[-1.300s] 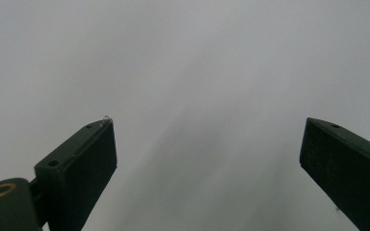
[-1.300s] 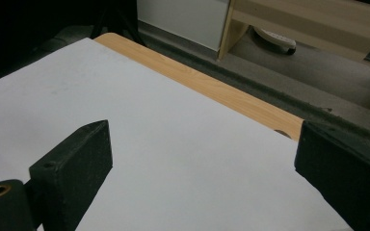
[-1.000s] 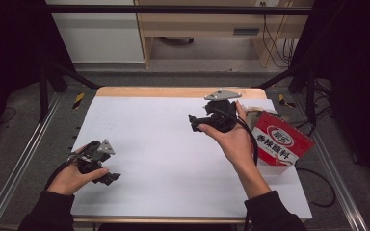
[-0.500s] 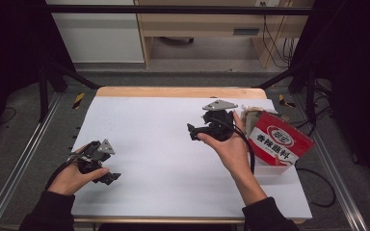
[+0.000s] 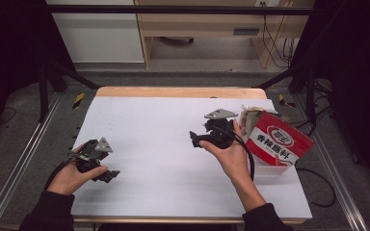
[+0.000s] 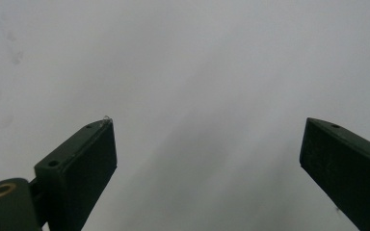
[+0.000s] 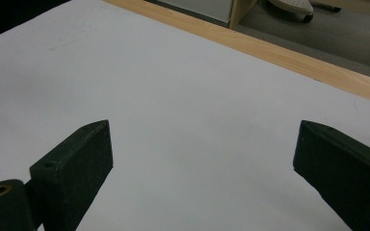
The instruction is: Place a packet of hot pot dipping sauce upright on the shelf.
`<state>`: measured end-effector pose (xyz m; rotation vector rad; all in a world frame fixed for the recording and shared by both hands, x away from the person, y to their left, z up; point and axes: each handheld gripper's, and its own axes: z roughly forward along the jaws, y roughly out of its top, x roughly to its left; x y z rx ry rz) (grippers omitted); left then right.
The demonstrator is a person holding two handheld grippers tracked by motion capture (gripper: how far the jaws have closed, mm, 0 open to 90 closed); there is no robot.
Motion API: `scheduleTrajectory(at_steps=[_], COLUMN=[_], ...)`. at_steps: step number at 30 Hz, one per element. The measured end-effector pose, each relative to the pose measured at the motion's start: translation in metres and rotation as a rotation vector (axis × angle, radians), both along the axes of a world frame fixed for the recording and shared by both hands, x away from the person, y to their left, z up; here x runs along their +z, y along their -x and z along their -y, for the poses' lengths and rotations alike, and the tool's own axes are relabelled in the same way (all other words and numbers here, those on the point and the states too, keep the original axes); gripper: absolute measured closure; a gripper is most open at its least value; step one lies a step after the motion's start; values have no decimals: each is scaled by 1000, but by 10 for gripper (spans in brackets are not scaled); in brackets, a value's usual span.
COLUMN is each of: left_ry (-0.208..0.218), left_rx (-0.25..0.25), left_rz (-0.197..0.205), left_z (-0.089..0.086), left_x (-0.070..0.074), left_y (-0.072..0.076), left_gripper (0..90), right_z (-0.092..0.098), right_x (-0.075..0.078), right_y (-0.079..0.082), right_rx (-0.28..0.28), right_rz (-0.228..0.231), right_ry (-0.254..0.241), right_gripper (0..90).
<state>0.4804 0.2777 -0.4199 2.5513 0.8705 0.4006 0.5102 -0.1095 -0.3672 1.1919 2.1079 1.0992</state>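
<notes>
Two hand-held grippers wait on the high view: right hand-held gripper (image 5: 207,137) beside the red bag (image 5: 279,140) at the worktop's (image 5: 154,125) right edge, left hand-held gripper (image 5: 98,166) well apart. Left gripper view: jaws spread, empty. Right gripper view: jaws released over bare worktop; next, I judge, turn toward the bag.

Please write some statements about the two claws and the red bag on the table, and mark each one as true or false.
1. The right claw is open and holds nothing. True.
2. The left claw is shut on the red bag. False: it is open, over bare white table.
3. The red bag lies at the table's right edge, beside the right claw. True.
4. The left claw is at the table's far edge. False: it is near the person's left corner.
</notes>
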Motion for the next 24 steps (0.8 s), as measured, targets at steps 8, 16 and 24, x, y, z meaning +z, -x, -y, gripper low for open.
scheduleTrajectory(at_steps=[8, 16, 24], left_ry=[0, -1, 2], left_rx=[3, 4, 5], left_rz=[-1, -3, 0], left_z=[0, 0, 0], left_x=[-1, -3, -2], left_y=[0, -1, -1], left_gripper=[58, 57, 57], right_z=[5, 8, 5], right_x=[-19, -43, -60], right_y=[4, 9, 12], right_rx=[-15, -17, -19], right_rz=[-23, -52, -72], right_ry=[10, 13, 23], right_gripper=[70, 62, 63])
